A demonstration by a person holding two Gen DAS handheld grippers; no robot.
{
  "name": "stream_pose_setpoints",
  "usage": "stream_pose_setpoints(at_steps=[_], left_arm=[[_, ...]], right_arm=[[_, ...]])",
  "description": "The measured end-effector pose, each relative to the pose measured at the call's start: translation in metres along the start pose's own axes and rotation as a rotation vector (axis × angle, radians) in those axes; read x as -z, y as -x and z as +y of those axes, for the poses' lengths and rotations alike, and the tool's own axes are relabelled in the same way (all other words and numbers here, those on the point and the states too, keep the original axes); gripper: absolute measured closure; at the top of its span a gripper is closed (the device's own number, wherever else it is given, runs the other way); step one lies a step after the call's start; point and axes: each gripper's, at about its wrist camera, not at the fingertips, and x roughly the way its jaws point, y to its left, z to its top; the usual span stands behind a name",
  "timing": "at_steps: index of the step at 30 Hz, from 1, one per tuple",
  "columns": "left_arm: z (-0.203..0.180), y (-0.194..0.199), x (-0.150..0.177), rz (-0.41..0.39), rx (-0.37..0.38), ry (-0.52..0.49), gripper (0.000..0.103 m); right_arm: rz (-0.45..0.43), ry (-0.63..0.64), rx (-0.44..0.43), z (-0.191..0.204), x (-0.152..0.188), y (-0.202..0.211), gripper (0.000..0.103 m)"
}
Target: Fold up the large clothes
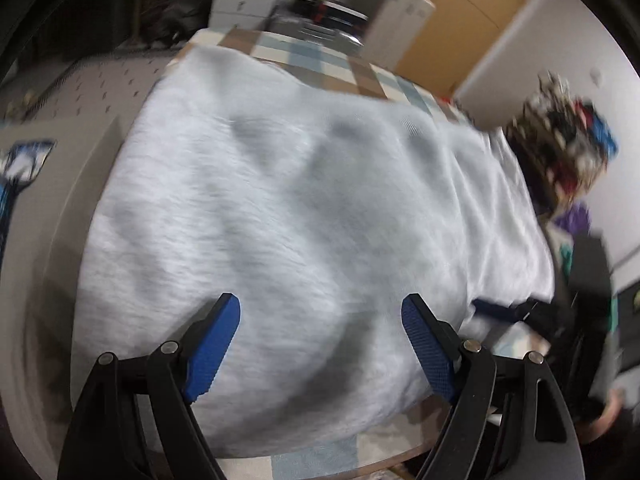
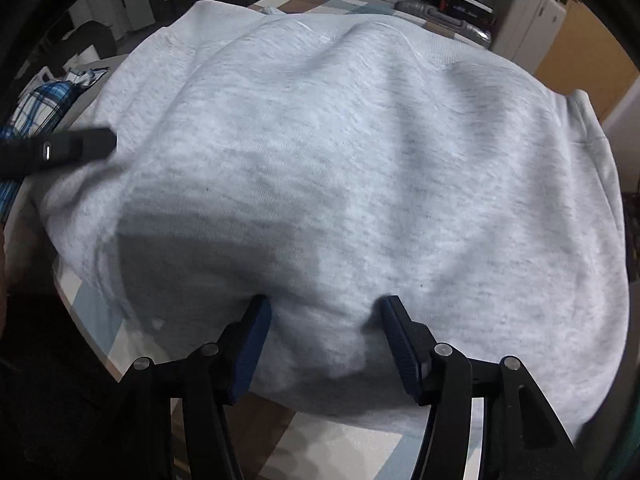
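Observation:
A large light-grey sweatshirt [image 1: 304,184] [image 2: 360,152] lies spread over a table with a checked cloth [image 1: 312,52] [image 2: 360,436]. In the blurred left wrist view, my left gripper [image 1: 320,320] hangs open just above the garment's near part, with nothing between its blue pads [image 1: 212,348]. My right gripper [image 2: 326,304] stands open near the front hem. Its fingertips touch the fabric and a soft bulge of cloth rises between them, but the pads do not pinch it. The left gripper's black body [image 2: 60,150] shows at the sweatshirt's left edge in the right wrist view.
A blue plaid garment [image 2: 40,100] lies left of the table. A heap of colourful clothes [image 1: 568,140] sits at the right. White drawers [image 1: 240,0], a cardboard-coloured panel [image 1: 472,24] and a silver case [image 2: 452,20] stand behind the far edge.

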Motion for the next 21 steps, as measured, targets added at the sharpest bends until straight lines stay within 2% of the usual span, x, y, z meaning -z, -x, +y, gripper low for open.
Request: stream_pose_setpoints(at_steps=[2,3,4,7,9,12,14,15,17,18,20,21], left_arm=[[-0.008,-0.012,-0.002,0.013,-0.06,-0.064,0.023],[-0.006,-0.02,-0.005,0.026,-0.091,-0.079,0.023],[-0.004,-0.025,-0.008,0.043,-0.11,-0.081,0.023],[0.01,-0.035,-0.013,0.071,-0.135,-0.029,0.023],[0.015,-0.045,-0.019,0.092,-0.124,0.006,0.02],[0.021,-0.048,-0.025,0.095,-0.119,0.013,0.02],[0.02,-0.049,-0.025,0.095,-0.133,0.001,0.02],[0.02,-0.049,-0.025,0.094,-0.149,-0.013,0.02],[0.021,-0.051,-0.028,0.095,-0.159,-0.021,0.02],[0.022,-0.051,-0.029,0.099,-0.154,-0.012,0.02],[0.019,-0.054,-0.03,0.101,-0.147,-0.003,0.02],[0.019,-0.053,-0.031,0.101,-0.146,-0.001,0.02]], right_arm=[[0.057,-0.016,-0.028,-0.005,-0.005,0.009,0.046],[0.063,-0.029,-0.038,-0.009,-0.011,0.016,0.052],[0.044,-0.046,-0.059,-0.013,-0.019,0.028,0.06],[-0.132,-0.079,-0.113,-0.017,-0.045,0.072,0.058],[-0.161,-0.053,-0.11,-0.009,-0.069,0.075,0.058],[-0.08,-0.033,-0.099,0.002,-0.094,0.044,0.059],[0.022,-0.016,-0.041,0.016,-0.098,0.003,0.058],[0.033,-0.01,-0.029,0.014,-0.09,-0.008,0.058],[-0.013,0.006,-0.004,0.017,-0.085,-0.009,0.057],[0.002,-0.003,-0.01,0.016,-0.085,-0.007,0.057],[0.023,-0.013,-0.066,0.006,-0.084,0.001,0.057],[0.023,-0.011,-0.084,0.001,-0.084,0.007,0.061]])
